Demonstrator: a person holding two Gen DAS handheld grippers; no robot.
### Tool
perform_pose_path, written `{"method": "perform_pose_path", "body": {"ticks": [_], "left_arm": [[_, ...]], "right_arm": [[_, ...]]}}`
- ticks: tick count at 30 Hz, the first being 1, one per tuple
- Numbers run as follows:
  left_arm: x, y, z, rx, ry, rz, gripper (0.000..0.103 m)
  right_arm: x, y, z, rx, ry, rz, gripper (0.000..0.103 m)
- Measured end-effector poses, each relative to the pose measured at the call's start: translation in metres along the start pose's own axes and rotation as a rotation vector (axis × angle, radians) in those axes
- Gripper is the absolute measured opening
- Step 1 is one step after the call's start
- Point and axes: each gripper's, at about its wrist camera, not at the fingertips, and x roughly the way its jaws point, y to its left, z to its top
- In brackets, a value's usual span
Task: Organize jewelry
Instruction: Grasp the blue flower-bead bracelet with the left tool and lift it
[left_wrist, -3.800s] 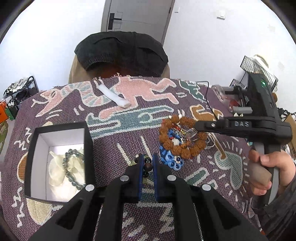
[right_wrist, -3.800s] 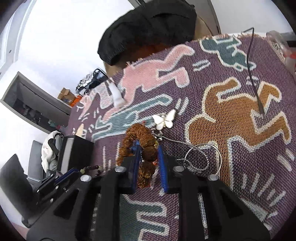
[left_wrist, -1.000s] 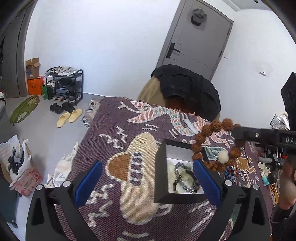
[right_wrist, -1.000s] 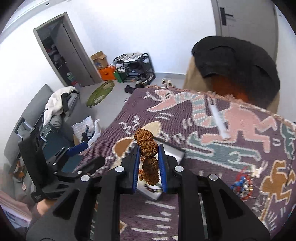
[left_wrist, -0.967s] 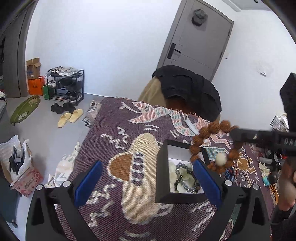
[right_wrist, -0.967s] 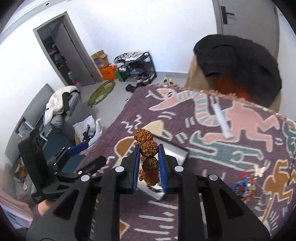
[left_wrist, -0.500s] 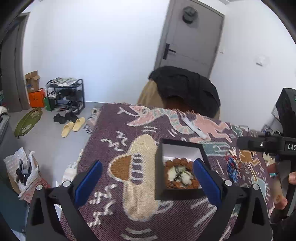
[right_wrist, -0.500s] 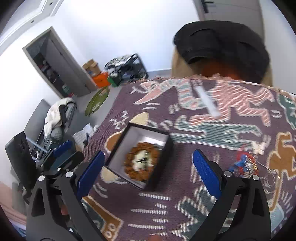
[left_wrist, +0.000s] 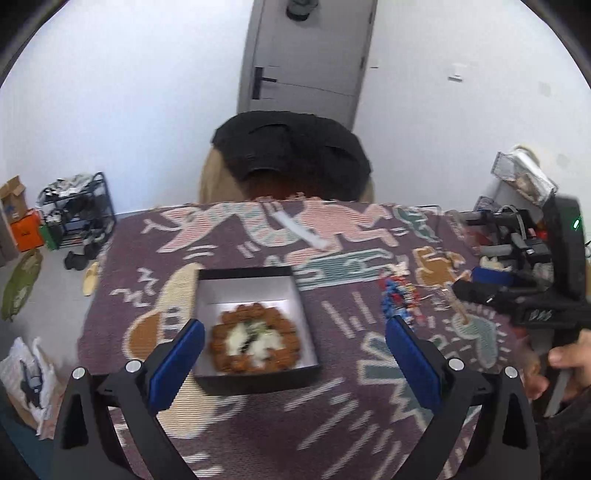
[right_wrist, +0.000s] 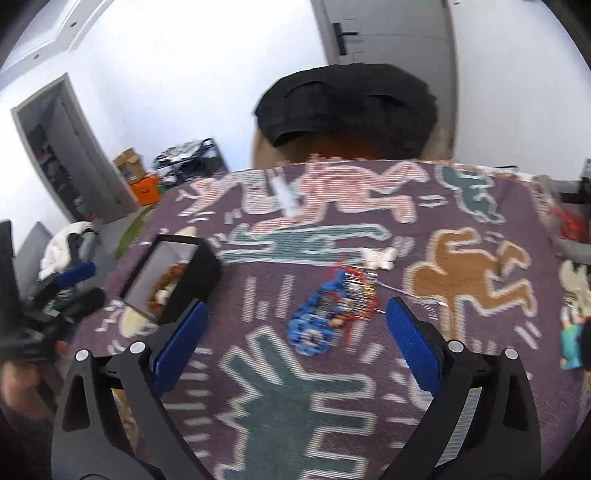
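your left tongs (left_wrist: 293, 363) stand wide apart with nothing clamped, hanging over the black box (left_wrist: 255, 380) that sits toward the left edge of the tabletop (left_wrist: 369, 424), which wears a purple patterned cloth. the brown bead bracelet (left_wrist: 255, 341) lies in a ring inside the box on its white lining, with pale and dark pieces in the middle of the ring, too blurred to name. your right tongs (right_wrist: 295, 343) are also spread wide and carry nothing; between their blue pads you see the blue and red bead pile (right_wrist: 332, 306) lying loose on the cloth near the middle of the tabletop, not touched by either pad. a white butterfly piece (right_wrist: 378, 258) lies just beyond that pile, toward the far edge, and a thin silver chain (right_wrist: 406, 293) runs off the pile's right side. the box shows again in the right view (right_wrist: 192, 280), well to the left of the pile. a white strip (left_wrist: 301, 230) lies near the far edge. your right hand (left_wrist: 565, 363) grips its handle at the right edge. a chair with a black jacket (left_wrist: 291, 151) stands behind the far edge.
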Motion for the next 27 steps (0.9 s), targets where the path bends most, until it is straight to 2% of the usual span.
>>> {"method": "perform_pose_path", "body": {"ticks": [3,11,17,21,23,24,25,27], "left_arm": [[0.001,-0.018,0.002,0.054,-0.03,0.002,0.095],[0.014,-0.056,0.007,0.117,0.013,-0.023,0.095],[0.028,-0.082,0.011,0.159,0.032,-0.073,0.095],[0.045,-0.098,0.011,0.186,0.076,-0.121,0.095],[0.058,-0.106,0.01,0.207,0.099,-0.123,0.095],[0.063,-0.108,0.009,0.205,0.11,-0.133,0.094],[0.071,-0.11,0.008,0.2,0.127,-0.158,0.091],[0.083,-0.113,0.005,0.198,0.152,-0.174,0.087]], "right_arm": [[-0.006,-0.013,-0.011,0.009,-0.011,-0.032,0.096],[-0.027,-0.041,-0.032,0.001,-0.014,-0.08,0.096],[-0.024,-0.069,-0.048,0.084,0.037,-0.039,0.096],[-0.027,-0.079,-0.056,0.084,0.027,-0.03,0.096],[-0.028,-0.082,-0.058,0.08,0.023,-0.035,0.094],[-0.028,-0.084,-0.059,0.078,0.021,-0.038,0.088],[-0.028,-0.086,-0.06,0.077,0.021,-0.044,0.083],[-0.027,-0.09,-0.061,0.074,0.025,-0.055,0.08]]}}
